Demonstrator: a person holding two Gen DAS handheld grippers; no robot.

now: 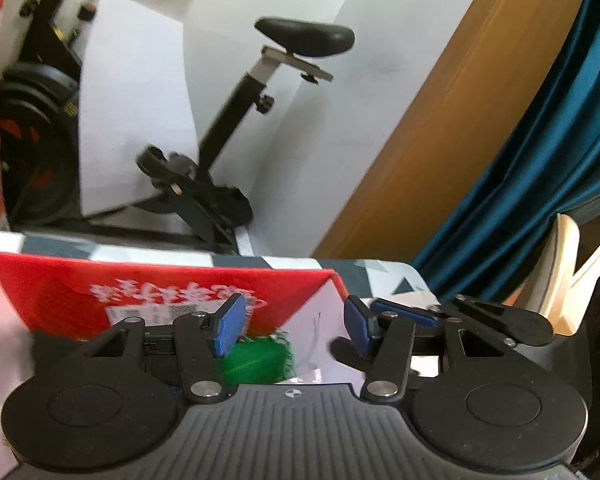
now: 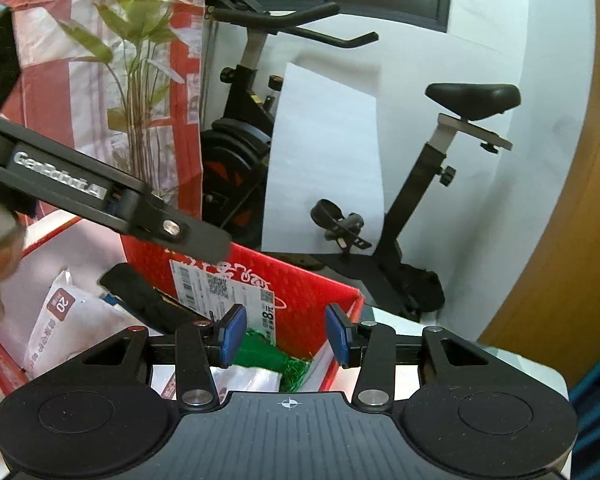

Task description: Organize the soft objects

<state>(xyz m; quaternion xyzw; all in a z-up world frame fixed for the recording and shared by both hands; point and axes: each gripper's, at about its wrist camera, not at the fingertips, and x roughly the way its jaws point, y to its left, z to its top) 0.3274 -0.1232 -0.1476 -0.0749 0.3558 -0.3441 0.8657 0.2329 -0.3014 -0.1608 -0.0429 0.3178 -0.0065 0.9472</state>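
Things at the back of the room

Black bike by white wall, white sheet leaning on it. Green plant left. Brown door, blue curtain right.

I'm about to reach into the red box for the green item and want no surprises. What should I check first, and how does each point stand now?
1. Right claw empty, pads apart: ok.
2. Left claw empty, pads apart: ok.
3. Green item visible in the red box: ok.
4. Green item free of the white packet beside it: cannot tell.
5. Left claw's arm crosses above the box in the right view, in the way: not ok.
6. What the green item is: cannot tell.
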